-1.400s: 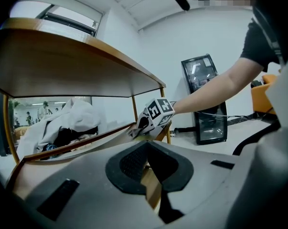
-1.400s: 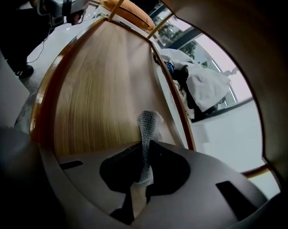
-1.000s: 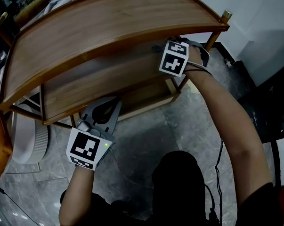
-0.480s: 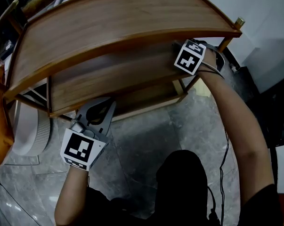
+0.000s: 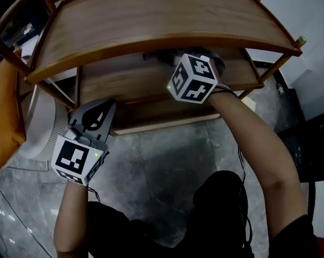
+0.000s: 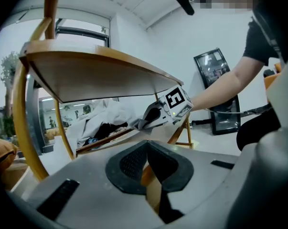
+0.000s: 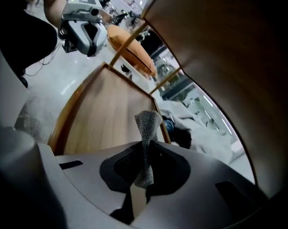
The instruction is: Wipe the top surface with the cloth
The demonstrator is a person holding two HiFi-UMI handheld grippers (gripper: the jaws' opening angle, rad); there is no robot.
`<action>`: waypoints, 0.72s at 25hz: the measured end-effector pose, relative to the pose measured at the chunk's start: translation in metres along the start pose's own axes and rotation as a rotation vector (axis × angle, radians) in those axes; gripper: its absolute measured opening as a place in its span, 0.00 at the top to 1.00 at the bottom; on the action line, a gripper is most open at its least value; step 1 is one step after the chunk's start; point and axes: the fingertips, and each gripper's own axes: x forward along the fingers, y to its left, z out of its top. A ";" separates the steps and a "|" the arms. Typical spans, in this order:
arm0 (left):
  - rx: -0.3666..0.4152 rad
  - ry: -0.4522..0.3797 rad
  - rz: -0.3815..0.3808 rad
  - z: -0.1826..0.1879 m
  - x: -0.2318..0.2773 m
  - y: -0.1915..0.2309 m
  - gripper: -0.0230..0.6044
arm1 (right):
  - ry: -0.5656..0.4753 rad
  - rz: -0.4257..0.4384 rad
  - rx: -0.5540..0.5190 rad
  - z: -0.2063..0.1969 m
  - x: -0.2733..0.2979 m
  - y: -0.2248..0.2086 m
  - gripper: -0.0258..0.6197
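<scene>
Closest in, the left gripper (image 6: 146, 148) hangs low at the front of the wooden shelf unit, out over the grey stone floor (image 5: 162, 160). Its jaws are pressed together with nothing between them. Over to the right gripper (image 7: 144, 151): it is tucked in under the curved top shelf (image 5: 151, 20), and its jaws are clamped tight on the cloth (image 7: 146, 127). That's a grey knit strip standing up out of the pads, its free end flopped over. So the cloth is not on the top surface; it sits below that board, above the middle shelf (image 7: 101, 118), and whether it touches that shelf I cannot tell. The bare wood of the middle shelf runs away ahead of the jaws. Beyond the shelf's far edge lies a heap of white fabric (image 7: 206, 123), and off to the left side an orange cushion (image 5: 3, 106).
</scene>
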 end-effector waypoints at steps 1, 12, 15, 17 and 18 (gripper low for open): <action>0.002 -0.010 0.012 0.002 -0.006 0.007 0.94 | -0.047 0.023 -0.018 0.025 0.010 0.009 0.91; 0.021 -0.017 0.116 -0.003 -0.077 0.047 0.94 | -0.171 0.090 -0.092 0.175 0.101 0.053 0.91; 0.019 0.001 0.130 -0.012 -0.093 0.054 0.94 | -0.151 0.114 -0.123 0.185 0.116 0.061 0.91; 0.016 0.004 0.137 -0.016 -0.101 0.058 0.94 | -0.154 0.124 -0.138 0.189 0.122 0.064 0.91; 0.016 0.003 0.139 -0.018 -0.104 0.058 0.94 | -0.150 0.129 -0.150 0.190 0.124 0.066 0.91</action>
